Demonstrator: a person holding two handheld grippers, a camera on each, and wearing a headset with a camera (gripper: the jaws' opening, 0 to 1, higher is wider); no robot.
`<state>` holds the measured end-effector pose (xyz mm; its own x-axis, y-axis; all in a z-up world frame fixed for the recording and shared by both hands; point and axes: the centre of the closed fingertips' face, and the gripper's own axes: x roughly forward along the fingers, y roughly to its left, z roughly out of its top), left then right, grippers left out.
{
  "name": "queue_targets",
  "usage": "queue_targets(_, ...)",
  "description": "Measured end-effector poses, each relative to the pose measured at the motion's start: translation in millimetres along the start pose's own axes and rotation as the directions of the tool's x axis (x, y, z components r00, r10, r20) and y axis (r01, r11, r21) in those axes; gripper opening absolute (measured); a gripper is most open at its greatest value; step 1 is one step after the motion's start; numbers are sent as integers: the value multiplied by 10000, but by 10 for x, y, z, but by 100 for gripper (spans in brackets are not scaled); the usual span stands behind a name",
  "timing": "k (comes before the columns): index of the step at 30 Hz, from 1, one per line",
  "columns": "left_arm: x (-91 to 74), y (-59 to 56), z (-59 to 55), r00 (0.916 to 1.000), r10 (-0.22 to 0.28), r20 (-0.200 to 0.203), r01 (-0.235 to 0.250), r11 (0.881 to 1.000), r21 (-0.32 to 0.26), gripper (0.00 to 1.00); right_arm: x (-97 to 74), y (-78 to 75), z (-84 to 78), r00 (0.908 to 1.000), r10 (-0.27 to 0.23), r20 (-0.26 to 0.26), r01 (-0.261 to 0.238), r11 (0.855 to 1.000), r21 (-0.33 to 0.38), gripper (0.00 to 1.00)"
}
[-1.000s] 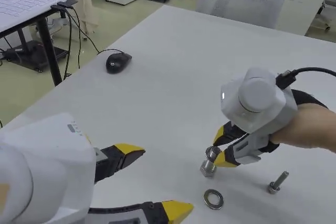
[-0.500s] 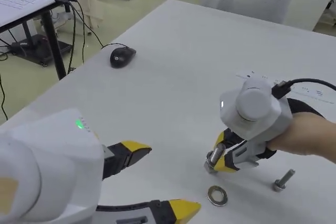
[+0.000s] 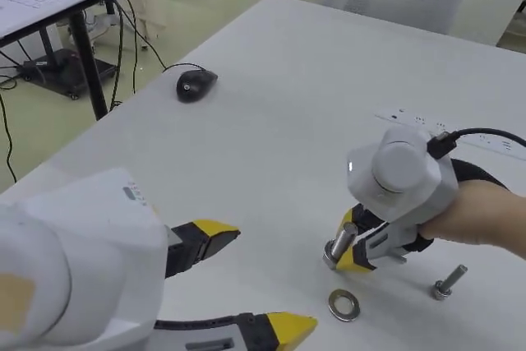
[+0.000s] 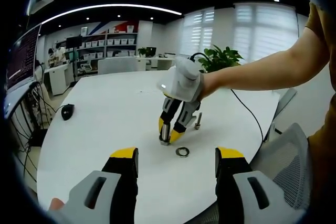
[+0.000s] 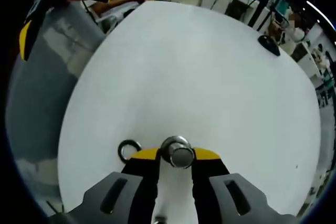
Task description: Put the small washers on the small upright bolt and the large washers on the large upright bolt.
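Grip comes first in this step. The right gripper (image 3: pixel 349 246) is squeezed shut on the large bolt (image 3: pixel 339 244), with a yellow tip on each side of its stem. The bolt's head is down on the white table (image 3: pixel 271 104), but the stem leans a bit and is not straight up.

It looks like the person is standing this bolt up. To do it well, the gripper should tip the stem straight and press the flat head onto the table. Then it should let go slowly, so the bolt does not fall over.

One washer (image 3: pixel 343 305) lies flat just beside the large bolt, on the side near the person. It should not be bumped. The small bolt (image 3: pixel 449 281) lies on its side near the large bolt, to the person's right. It needs standing up too. The left gripper (image 3: pixel 255 281) hangs open to the left of the large bolt, holding nothing.
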<state>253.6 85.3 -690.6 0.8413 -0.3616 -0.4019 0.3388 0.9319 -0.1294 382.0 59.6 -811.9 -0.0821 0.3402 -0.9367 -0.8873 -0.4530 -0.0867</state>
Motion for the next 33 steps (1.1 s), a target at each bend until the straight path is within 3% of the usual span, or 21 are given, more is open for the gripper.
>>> queue_targets(7,-26,12,9,10000,61,18,-61,10000,34,58,-37,7,10,9996,-166,236,165,9998,75,26)
queue_targets(14,-31,-14,28,10000,30,36,-30,9999,164,58,-187,65,-124,9988,-458,168,453,9986,277,26)
queue_targets(24,-25,-87,53,9999,-139,-3,139,9989,453,58,-317,354,-267,9975,-672,234,652,9948,785,25)
queue_targets(33,-44,-177,76,9995,-316,9,315,9971,689,58,-305,630,-318,9976,-608,343,564,9913,1190,24)
